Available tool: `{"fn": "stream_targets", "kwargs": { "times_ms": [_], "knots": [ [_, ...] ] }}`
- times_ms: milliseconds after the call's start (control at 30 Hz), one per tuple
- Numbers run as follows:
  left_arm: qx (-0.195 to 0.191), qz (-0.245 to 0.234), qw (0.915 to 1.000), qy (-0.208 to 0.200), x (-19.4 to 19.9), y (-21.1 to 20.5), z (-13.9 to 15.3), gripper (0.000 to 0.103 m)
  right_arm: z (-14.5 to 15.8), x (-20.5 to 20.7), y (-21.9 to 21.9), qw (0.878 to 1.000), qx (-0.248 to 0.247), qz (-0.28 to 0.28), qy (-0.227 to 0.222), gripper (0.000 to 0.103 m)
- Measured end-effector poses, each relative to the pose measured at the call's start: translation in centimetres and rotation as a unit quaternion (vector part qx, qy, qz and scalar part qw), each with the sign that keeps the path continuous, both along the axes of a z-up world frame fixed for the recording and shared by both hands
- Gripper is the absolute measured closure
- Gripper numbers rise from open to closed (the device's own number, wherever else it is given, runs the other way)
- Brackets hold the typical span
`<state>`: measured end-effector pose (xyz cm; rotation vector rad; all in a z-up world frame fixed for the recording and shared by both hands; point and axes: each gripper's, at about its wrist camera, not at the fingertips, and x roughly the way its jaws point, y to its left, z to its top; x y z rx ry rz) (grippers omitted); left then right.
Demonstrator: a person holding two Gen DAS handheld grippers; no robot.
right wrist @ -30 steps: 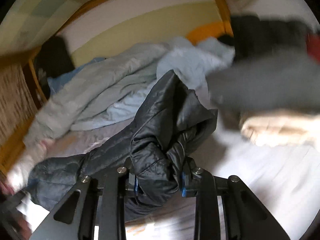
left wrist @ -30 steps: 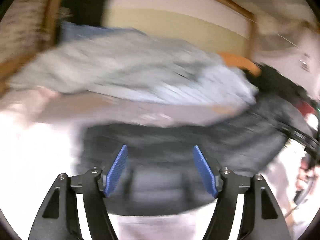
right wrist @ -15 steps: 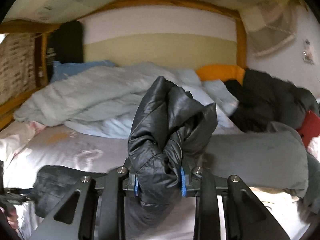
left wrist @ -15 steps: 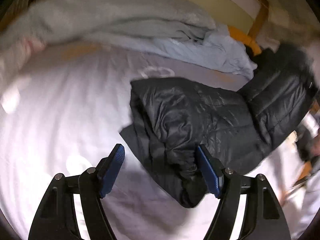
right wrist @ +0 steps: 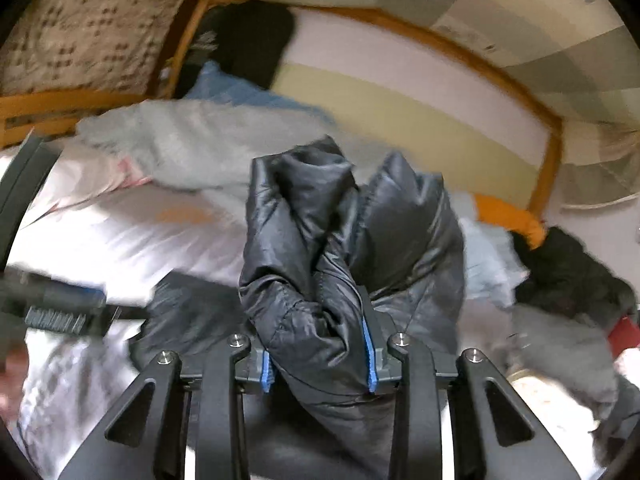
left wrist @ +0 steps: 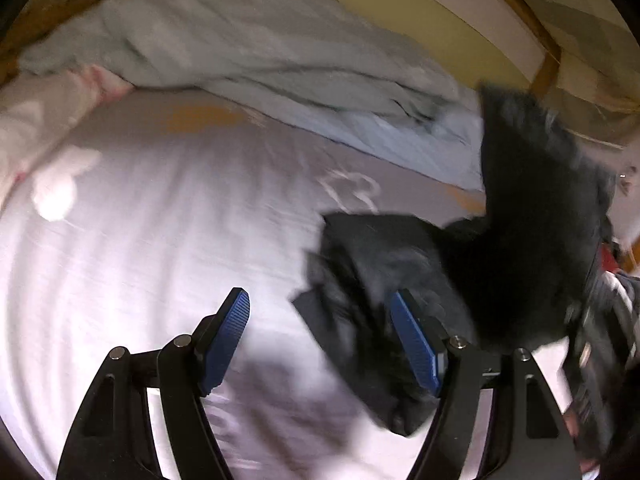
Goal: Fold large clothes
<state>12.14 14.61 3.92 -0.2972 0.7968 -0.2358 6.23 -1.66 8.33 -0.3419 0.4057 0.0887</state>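
Black jacket (left wrist: 520, 248): smeared by motion in the left wrist view; quilting unreadable; raised part runs behind the right tool at the right edge.
Jacket lower part (right wrist: 320, 412): hidden behind the tool's arms, cut by the bottom edge.
Left tool (right wrist: 60, 312): blurred dark streak at the left edge.
Dark pile (right wrist: 568, 272): kind cannot be told.

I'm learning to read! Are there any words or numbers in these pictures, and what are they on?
No words or numbers can be read here.
The bed sheet has a pale looped drawing, not letters.
The dark cloth hanging by the headboard has pale marks, too blurred to read.
The black puffer jacket shows no label.
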Motion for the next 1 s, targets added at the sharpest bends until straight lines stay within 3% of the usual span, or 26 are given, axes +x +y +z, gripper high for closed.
{"fn": "stream_targets", "kwargs": {
  "times_ms": [200,333,533,667,733,1000],
  "knots": [
    [-0.025,0.038,0.9989,-0.012,0.1,2.7,0.9,0.031,-3.3,-1.5,1.6,0.999,0.010,0.031,0.014,0.065],
    [-0.023,0.038,0.9990,-0.009,0.1,2.6,0.6,0.031,-3.6,-1.5,0.4,0.994,0.083,0.055,0.054,0.056],
    [0.022,0.029,0.9992,-0.016,0.4,0.9,0.1,0.031,-3.1,-1.4,-0.2,0.992,0.092,0.057,0.072,0.050],
    [0.090,0.020,0.9953,-0.032,0.1,-1.0,0.1,0.031,-2.8,-1.6,-0.4,0.992,0.092,0.044,0.072,0.050],
    [0.084,0.004,0.9960,-0.030,0.0,-1.6,-0.1,0.031,-2.5,-1.5,0.0,0.991,0.102,0.038,0.077,0.050],
    [0.097,0.031,0.9917,-0.079,-1.7,-1.7,1.6,0.031,-1.5,-3.1,-0.8,0.990,0.115,0.043,0.071,0.040]
  ]
}}
